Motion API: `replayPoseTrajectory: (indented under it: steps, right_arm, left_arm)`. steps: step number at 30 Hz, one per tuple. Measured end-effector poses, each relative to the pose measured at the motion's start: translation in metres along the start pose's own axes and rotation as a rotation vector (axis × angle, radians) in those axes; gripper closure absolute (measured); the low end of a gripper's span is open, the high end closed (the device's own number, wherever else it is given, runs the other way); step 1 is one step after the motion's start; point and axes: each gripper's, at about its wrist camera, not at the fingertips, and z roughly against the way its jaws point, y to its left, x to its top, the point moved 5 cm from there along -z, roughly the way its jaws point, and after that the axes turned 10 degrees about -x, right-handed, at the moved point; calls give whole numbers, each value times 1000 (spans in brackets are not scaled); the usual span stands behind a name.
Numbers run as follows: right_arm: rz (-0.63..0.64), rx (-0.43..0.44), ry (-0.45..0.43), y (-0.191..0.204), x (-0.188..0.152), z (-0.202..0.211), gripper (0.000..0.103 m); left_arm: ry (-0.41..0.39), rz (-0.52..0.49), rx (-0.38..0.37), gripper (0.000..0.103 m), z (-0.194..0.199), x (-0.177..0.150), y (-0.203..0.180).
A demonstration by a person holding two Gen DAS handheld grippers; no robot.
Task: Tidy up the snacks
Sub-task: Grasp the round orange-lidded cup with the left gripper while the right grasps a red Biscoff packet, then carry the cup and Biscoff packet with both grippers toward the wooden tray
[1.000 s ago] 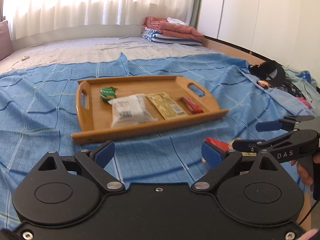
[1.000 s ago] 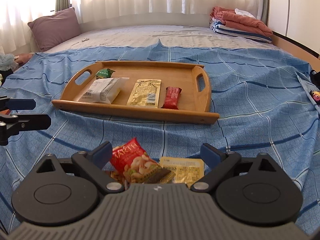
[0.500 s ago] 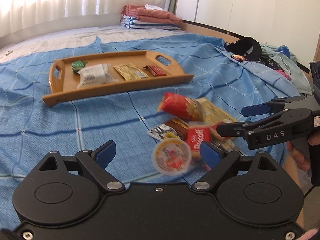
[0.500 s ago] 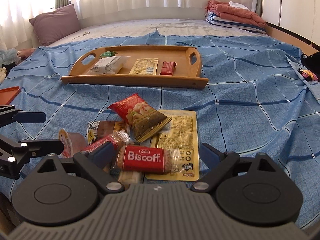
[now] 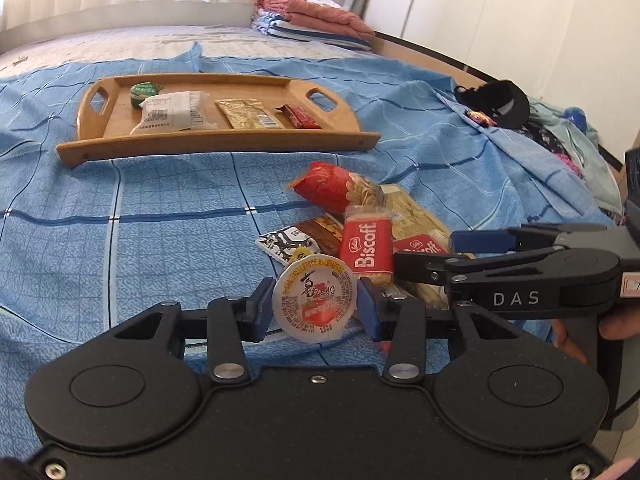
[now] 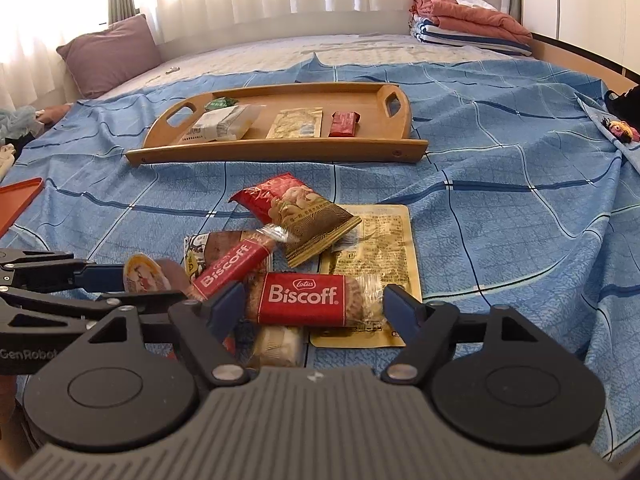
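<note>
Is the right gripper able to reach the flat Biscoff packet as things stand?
Probably yes. The Biscoff packet lies on top of the pile, between the closing tongs of the right gripper, nothing covering it; the pads are not yet touching.

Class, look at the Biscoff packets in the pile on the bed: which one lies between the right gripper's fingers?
The Biscoff packet lying crosswise with its logo upright, between the closing right gripper; the other Biscoff packet slants away to its left.

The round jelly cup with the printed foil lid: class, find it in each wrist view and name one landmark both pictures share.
Left wrist view: the jelly cup sits low centre, lid facing the camera, between the closing left claw pads.
Right wrist view: jelly cup at lower left, seen side-on.
Shared landmark: the wooden tray beyond the snack pile.
</note>
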Motion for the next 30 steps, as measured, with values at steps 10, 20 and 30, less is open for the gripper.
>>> replayPoseTrajectory:
  steps: [10, 20, 30]
  right_arm:
    - [50, -37, -11, 14, 1, -9, 21]
    - [21, -21, -36, 17, 5, 2, 35]
    - [1, -54, -76, 7, 19, 16, 35]
  left_arm:
    - [-3, -25, 42, 62, 13, 0, 9]
    - [-17, -8, 98, 62, 25, 1, 28]
    - [-42, 21, 130, 62, 33, 13, 45]
